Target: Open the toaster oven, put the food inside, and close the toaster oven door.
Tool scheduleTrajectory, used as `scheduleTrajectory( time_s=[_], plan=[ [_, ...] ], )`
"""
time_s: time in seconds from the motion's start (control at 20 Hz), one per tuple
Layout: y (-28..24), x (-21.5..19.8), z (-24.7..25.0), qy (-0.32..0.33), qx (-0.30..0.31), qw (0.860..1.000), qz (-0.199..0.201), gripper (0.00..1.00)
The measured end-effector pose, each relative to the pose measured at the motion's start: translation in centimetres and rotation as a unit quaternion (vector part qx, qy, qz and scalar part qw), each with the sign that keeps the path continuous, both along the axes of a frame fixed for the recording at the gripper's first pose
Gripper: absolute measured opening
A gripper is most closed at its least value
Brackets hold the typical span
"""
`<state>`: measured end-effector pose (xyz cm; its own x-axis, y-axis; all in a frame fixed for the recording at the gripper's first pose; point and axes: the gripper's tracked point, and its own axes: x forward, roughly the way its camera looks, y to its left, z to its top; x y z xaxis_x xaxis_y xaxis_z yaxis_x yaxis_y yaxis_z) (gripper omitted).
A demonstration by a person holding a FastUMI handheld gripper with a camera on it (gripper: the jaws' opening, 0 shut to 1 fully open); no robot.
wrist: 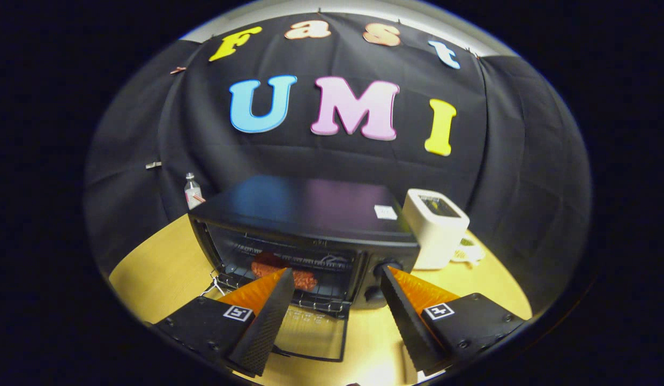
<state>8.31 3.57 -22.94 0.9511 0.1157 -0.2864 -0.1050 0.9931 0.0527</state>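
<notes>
The toaster oven (310,236) is seen standing on the wooden table (155,268), its glass door (310,332) dropped fully open and lying flat toward the gripper (337,279). The food (281,272), a reddish piece, is seen resting on the wire rack (315,292) inside the cavity, toward its left side.

The gripper is held just in front of the open oven, tilted slightly downward, with its 2 fingers spread wide and nothing held between them. The left fingertip is seen in line with the food and the rack's front edge; whether it touches either cannot be told. The right fingertip is placed near the control knobs (388,266) on the oven's right panel.

Bare tabletop is left to the oven's left and in front of the door. A white toaster (436,228) is set just beside the oven's right side. A small bottle (192,191) is stood behind the oven's left corner, against the black cloth wall (524,177).
</notes>
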Motion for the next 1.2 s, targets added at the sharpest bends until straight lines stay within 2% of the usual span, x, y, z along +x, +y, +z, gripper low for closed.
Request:
scheduleTrajectory(
  time_s=[0.3,0.65,0.75,1.0,1.2],
  plan=[
    [-2.9,-2.4,7.7,-0.063,0.008,0.998,-0.014,0.97],
    [-3.4,-7.0,10.7,-0.085,0.001,0.996,-0.007,0.97],
    [-2.6,-8.1,9.7,-0.07,0.005,0.997,-0.01,0.97],
    [3.0,-11.0,3.2,0.016,0.028,0.999,0.007,0.98],
    [6.3,-12.8,-5.8,0.13,0.037,0.991,0.01,0.98]
  ],
)
